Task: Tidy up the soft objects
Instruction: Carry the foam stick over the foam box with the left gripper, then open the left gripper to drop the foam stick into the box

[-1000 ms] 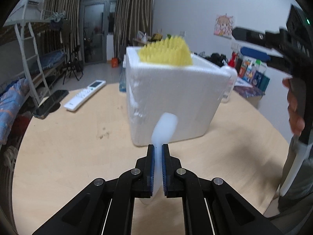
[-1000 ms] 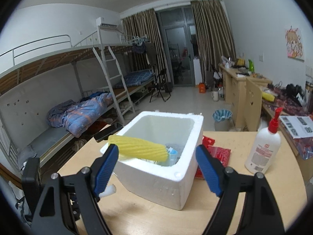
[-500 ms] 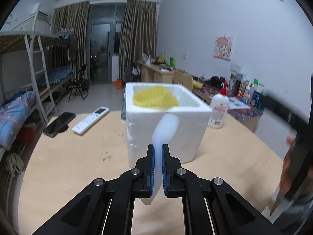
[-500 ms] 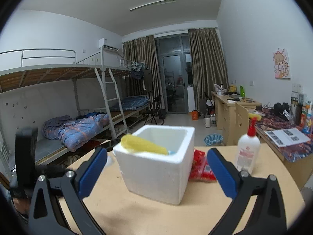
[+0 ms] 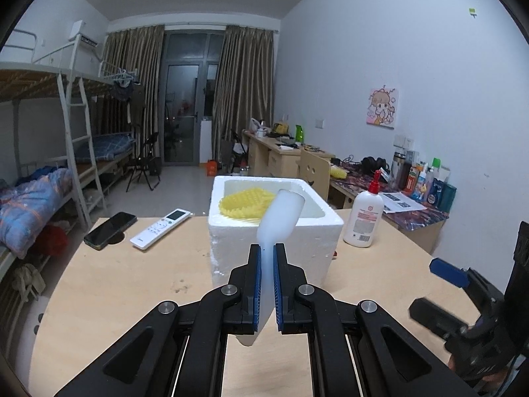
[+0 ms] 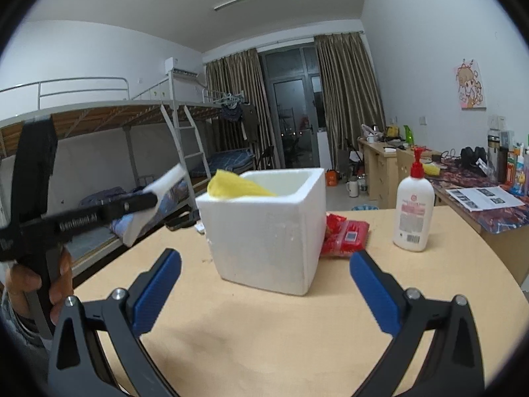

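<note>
Left wrist view: a round wooden table [image 5: 132, 284] fills the foreground of a dormitory room, with bunk beds [image 5: 49, 152] along one wall and curtains [image 5: 244, 96] at the far glass door. At the table's centre stands a white foam box [image 5: 274, 235], open at the top, with a yellow spiky soft pad [image 5: 244, 203] leaning inside against its near-left rim. A white lotion bottle with a red pump [image 5: 363, 215] stands just beside the box on one side; a white remote control [image 5: 160, 228] and a dark phone [image 5: 110, 230] lie well apart on the other. A red packet [image 6: 344, 236], seen from the right wrist view, lies touching the box's far corner. The left gripper [image 5: 266, 284] is clamped on a white foam piece [image 5: 279, 218], squeezed thin between the blue pads and held above the table, its rounded upper end in front of the box's near rim. The right gripper [image 6: 264, 291] has its jaws spread wide with nothing between them, aimed at the box from low over the table. A hand [image 6: 36, 284] grasps the left gripper's handle at the right wrist view's left edge.
</note>
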A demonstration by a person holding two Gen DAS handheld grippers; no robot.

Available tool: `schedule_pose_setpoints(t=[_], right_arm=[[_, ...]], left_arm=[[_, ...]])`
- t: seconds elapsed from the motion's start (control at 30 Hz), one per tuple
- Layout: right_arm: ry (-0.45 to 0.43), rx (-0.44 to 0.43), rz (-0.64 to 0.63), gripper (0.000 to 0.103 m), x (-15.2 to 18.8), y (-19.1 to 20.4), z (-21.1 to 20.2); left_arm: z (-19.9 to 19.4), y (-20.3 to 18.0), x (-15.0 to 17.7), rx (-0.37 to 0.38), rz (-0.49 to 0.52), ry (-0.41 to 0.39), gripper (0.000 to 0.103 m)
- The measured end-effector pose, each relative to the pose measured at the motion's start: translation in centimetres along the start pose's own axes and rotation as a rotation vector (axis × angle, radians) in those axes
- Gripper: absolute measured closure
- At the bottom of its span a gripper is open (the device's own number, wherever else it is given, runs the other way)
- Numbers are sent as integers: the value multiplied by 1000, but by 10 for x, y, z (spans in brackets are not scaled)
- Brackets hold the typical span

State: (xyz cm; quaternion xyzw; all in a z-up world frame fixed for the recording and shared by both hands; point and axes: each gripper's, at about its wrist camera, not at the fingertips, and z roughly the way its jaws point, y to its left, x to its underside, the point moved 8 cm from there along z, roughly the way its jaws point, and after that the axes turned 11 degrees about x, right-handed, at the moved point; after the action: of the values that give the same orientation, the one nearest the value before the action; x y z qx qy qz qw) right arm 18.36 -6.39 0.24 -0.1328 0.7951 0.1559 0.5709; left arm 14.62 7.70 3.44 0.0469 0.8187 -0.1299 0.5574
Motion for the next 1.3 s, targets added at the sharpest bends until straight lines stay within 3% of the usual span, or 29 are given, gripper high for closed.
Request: schedule_pose_setpoints(t=[0.73,1.0,1.3], right_arm=[[4,5,2,0,2,-3,0],[17,29,9,0,3,-13,9],[40,44,26,0,5,-24,22]], left_arm=[[51,-8,-65,-29,43,8,96],[95,-5,-80,-14,31,109,96],[124,1,-82,-32,58,134,96]])
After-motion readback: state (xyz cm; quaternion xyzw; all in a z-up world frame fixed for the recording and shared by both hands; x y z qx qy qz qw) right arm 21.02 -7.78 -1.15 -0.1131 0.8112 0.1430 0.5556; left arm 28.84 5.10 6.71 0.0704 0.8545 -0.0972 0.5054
